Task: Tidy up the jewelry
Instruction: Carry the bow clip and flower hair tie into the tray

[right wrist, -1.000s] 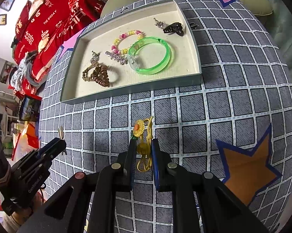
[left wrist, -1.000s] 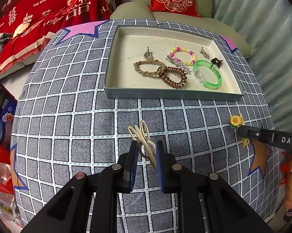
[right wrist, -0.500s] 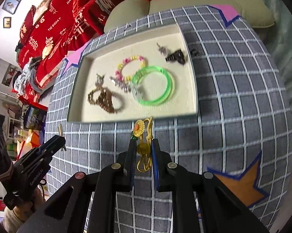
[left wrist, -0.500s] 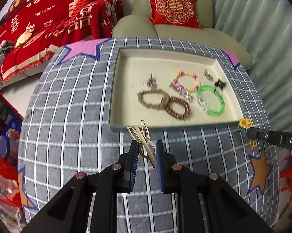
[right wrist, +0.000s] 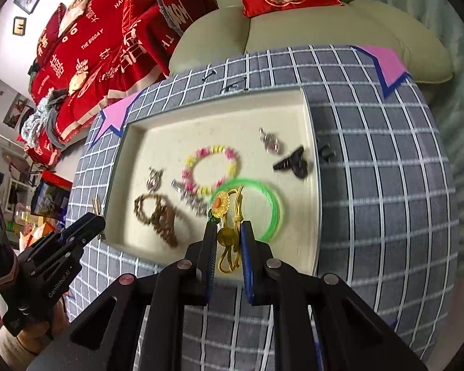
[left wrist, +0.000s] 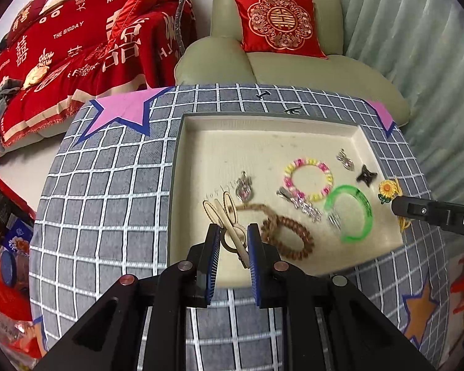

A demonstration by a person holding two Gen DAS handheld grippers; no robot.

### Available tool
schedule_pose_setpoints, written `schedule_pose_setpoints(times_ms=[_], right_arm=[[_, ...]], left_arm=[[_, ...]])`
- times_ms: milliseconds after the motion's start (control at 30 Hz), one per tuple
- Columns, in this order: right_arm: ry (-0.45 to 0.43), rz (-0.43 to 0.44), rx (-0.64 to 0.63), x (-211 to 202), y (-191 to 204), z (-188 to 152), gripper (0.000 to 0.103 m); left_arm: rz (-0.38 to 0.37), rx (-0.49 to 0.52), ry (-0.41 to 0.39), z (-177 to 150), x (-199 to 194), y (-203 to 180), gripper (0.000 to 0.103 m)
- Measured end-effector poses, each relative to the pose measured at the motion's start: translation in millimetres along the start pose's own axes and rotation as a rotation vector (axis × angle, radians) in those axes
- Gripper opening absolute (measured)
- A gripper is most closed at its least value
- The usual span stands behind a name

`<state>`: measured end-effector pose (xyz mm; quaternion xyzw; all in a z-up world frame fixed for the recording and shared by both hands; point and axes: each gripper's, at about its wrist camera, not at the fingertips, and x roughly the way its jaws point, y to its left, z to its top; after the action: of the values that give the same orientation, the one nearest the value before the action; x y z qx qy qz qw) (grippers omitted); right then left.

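Two grippers, two catches, both over the tray! The left gripper has its jaws narrowed onto a cream hair clip, gripped at its ring end; the clip's long axis runs up and away from the pads, prongs fanning toward the tray's far side and tipped a little left. It hangs clear above the tray's near-left part, over the brown hair ties. The right gripper is pinched tight on a yellow cord with a sunflower charm; the cord runs lengthwise between the pads, flower end pointing forward, loops trailing back toward the wrist. From the left camera, that flower sits out at the tray's right rim, ahead of the right gripper's black finger. Below and beyond the flower lies the green bangle, with the pink-and-yellow bead bracelet just behind it and touching silver clips. A black claw clip and a silver charm rest near the right wall, another silver charm on the left. The tray stands on a grey checked cloth, a green chair and red cushion beyond.
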<state>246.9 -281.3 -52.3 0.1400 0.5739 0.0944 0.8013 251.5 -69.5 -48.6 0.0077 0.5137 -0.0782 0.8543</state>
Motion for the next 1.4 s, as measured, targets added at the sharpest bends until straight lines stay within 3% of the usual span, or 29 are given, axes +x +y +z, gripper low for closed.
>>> schedule_pose_setpoints(times_ms=[500,1267,1400], right_arm=[[0.017,-0.027,-0.017,40.5,-11.4,44.4,0.016],[0.091,-0.061,-0.058,84.3,-15.5,52.9,0.017],[0.094,-0.047,-0.05,84.5,-15.6,54.4,0.022]], left_arm=[[0.039,-0.013,0.019,23.9,41.5,-0.9,0.028],[0.121,0.011,0.084,20.2,78.3,-5.7,0.028],[0.13,0.014,0.09,20.9,79.6,-7.8,0.028]])
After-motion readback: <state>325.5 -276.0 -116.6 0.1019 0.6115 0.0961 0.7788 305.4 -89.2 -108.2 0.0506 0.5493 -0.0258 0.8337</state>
